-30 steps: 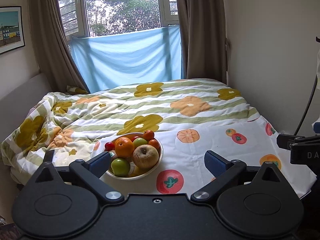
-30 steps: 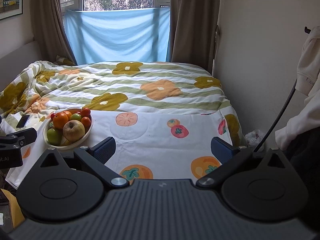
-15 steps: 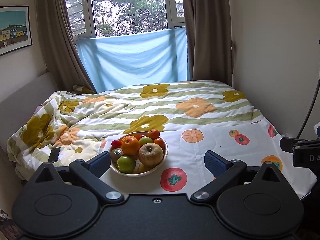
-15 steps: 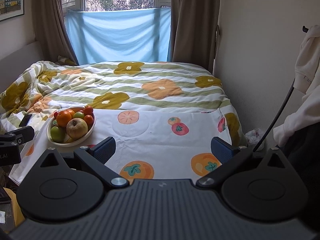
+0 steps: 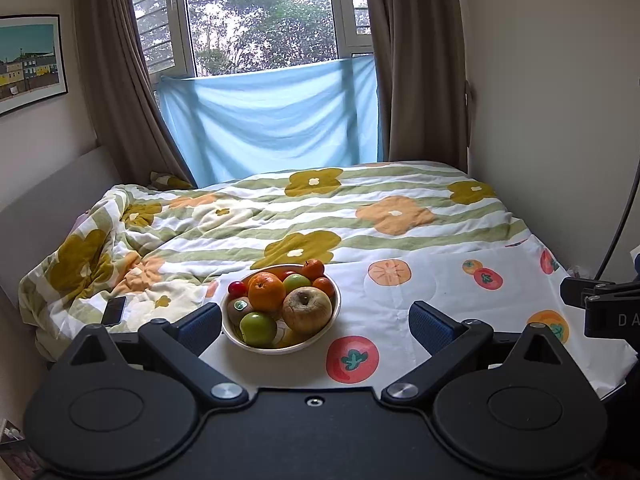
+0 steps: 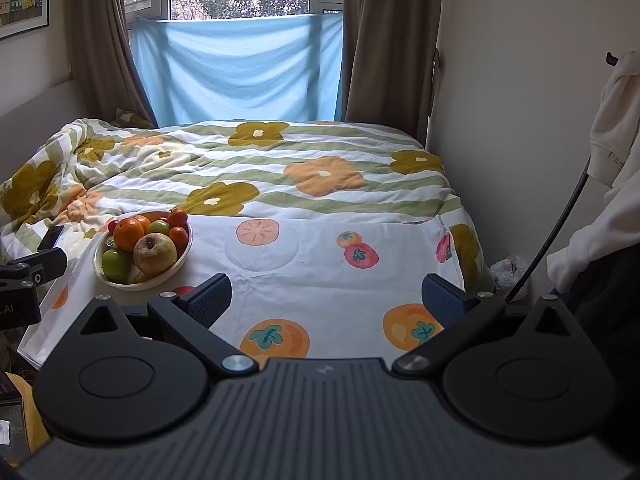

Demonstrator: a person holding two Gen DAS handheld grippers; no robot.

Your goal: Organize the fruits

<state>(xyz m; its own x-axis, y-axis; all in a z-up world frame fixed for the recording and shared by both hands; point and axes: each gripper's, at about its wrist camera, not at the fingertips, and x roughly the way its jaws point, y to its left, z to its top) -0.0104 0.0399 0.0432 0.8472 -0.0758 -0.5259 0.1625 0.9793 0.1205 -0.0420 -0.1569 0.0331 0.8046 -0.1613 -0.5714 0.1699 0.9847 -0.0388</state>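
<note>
Fruit bowl [image 5: 335, 312] sits on white fruit-print cloth [image 5: 420, 296] on the bed. Left tool [image 5: 316, 322] and right tool [image 6: 326, 298] both spread wide, empty. Partial lettering "DA" on right tool's side; other writing illegible.

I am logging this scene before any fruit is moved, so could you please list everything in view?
Bowl: one, pale, on the fruit-print cloth, near its left end.
Fruit in the bowl: large yellow-brown apple, orange, two green apples, a kiwi, several small red and orange fruits.
Fruit-print cloth: one, white, over the near part of the bed.
Quilt: one, green stripes with yellow and orange flowers.
Phone: one, dark, on the quilt left of the bowl.
Blue sheet: one, hung under the window.
Curtains: two, brown.
Framed picture: one, left wall.
Left gripper: open, empty.
Right gripper: open, empty.
</note>
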